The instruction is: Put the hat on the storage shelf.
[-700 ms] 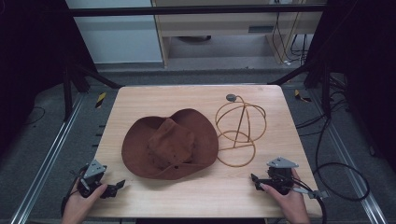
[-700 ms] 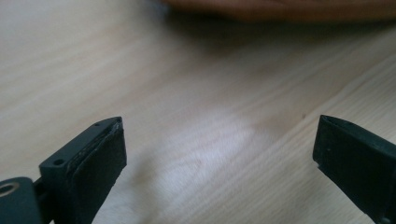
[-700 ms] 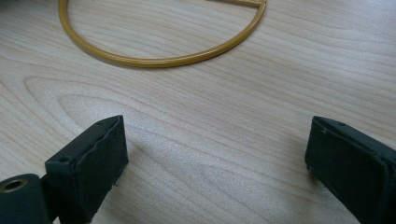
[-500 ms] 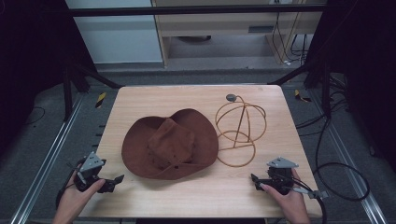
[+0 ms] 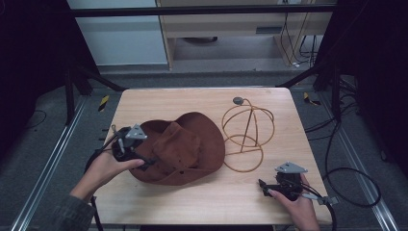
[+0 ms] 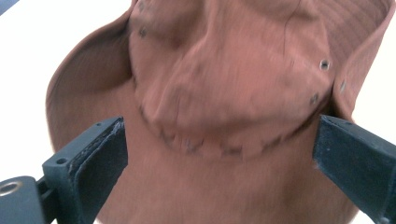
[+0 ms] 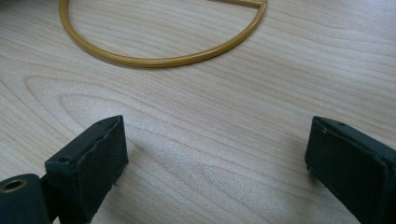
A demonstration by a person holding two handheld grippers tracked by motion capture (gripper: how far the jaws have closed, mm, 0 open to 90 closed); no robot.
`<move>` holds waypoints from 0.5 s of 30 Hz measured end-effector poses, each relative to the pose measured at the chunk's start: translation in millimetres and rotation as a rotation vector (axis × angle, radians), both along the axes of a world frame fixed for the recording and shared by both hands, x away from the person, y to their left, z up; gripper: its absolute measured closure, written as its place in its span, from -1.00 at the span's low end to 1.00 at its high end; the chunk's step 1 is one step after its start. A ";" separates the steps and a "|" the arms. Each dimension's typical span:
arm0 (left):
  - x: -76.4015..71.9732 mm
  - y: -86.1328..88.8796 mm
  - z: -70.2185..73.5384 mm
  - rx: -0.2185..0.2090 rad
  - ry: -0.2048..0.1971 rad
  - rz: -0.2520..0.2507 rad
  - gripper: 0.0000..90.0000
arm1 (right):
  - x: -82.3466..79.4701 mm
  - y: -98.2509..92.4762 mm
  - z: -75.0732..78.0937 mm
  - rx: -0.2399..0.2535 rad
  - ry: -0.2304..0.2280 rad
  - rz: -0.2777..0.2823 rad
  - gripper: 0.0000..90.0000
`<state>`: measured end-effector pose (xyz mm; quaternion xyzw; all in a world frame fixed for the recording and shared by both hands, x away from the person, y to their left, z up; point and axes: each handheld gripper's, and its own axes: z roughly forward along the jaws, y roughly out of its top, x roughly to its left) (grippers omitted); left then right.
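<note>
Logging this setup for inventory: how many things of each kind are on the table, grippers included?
Brown hat: 1
Gold wire hat stand: 1
Hand-held grippers: 2, the left gripper at the hat's brim, the right gripper over bare wood near the stand's base ring
Total: 4

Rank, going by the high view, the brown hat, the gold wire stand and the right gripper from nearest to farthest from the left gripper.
1. The brown hat: right under the open left gripper, at the table's left-centre.
2. The gold wire stand: beyond the hat, right of centre.
3. The right gripper: at the near right edge, farthest away.
</note>
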<state>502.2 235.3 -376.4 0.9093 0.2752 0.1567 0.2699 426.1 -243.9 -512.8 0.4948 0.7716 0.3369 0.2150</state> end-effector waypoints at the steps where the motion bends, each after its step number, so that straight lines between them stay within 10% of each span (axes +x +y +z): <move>1: 4.3 -6.6 0.3 0.010 0.005 -0.005 -0.94 | 0.0 0.0 0.0 0.000 0.000 0.000 -0.87; 15: 41.2 -59.0 -3.1 0.126 0.081 -0.040 -0.93 | 1.0 -0.3 -0.1 -0.004 -0.003 0.007 -0.87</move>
